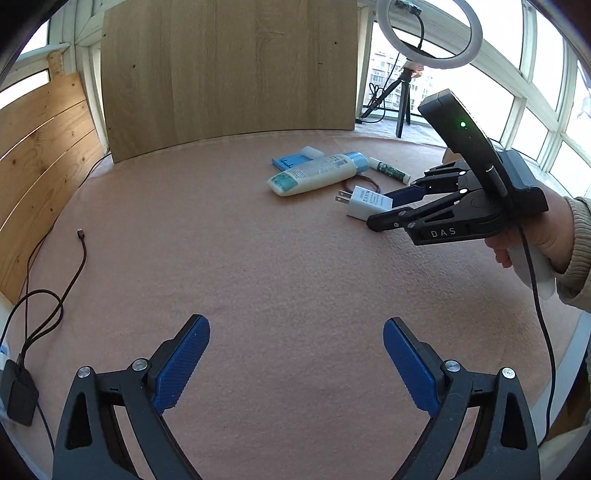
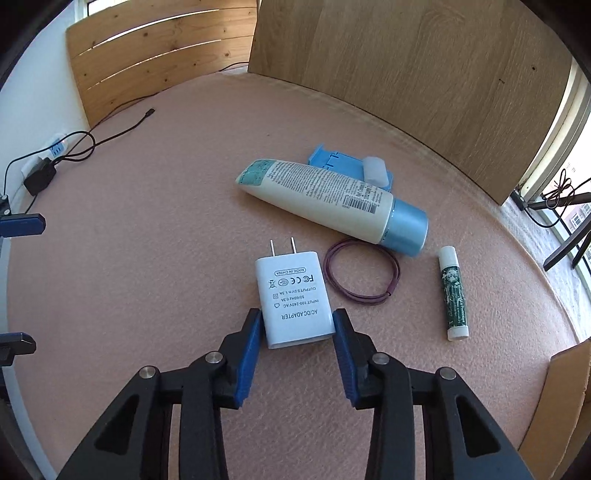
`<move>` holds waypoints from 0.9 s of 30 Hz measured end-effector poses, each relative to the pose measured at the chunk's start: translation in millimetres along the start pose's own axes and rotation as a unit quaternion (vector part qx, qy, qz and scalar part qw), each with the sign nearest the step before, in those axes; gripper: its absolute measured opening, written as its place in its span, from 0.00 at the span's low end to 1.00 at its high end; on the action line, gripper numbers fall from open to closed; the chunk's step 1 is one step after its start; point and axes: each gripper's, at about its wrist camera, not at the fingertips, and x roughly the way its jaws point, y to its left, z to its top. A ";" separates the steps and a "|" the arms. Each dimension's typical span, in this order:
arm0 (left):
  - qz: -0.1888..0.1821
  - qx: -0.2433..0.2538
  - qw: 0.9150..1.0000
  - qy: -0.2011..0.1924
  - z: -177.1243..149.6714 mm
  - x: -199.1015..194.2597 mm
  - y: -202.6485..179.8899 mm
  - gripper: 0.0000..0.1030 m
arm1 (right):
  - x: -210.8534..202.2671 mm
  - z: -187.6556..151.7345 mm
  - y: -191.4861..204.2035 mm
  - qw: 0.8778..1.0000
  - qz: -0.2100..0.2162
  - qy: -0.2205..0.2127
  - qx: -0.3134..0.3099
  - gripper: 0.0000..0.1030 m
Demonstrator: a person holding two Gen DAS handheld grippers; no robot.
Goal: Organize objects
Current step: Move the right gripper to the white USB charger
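Observation:
A white AC adapter [image 2: 291,295] lies on the pink table cloth [image 2: 147,258]. My right gripper [image 2: 297,321] has its blue pads touching both sides of the adapter's near end, shut on it. Beyond it lie a cream tube with a blue cap [image 2: 328,199], a blue plastic piece [image 2: 340,162], a purple wire loop [image 2: 362,271] and a green lip balm stick [image 2: 453,293]. In the left wrist view my left gripper [image 1: 295,328] is open and empty over bare cloth. The right gripper [image 1: 384,212] and adapter [image 1: 365,205] show there at the right.
A wooden board [image 1: 229,74] stands at the back of the table, slatted wood [image 1: 40,155] at the left. A black cable [image 1: 70,273] and charger [image 1: 18,391] lie at the left edge. A ring light on a tripod [image 1: 428,33] stands by the window. A cardboard edge [image 2: 557,398] is at the right.

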 end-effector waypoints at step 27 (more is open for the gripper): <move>-0.175 0.222 0.959 0.002 -39.4 1.3 -71.1 0.87 | -70.9 -97.3 112.3 0.913 0.234 0.071 -0.328 0.32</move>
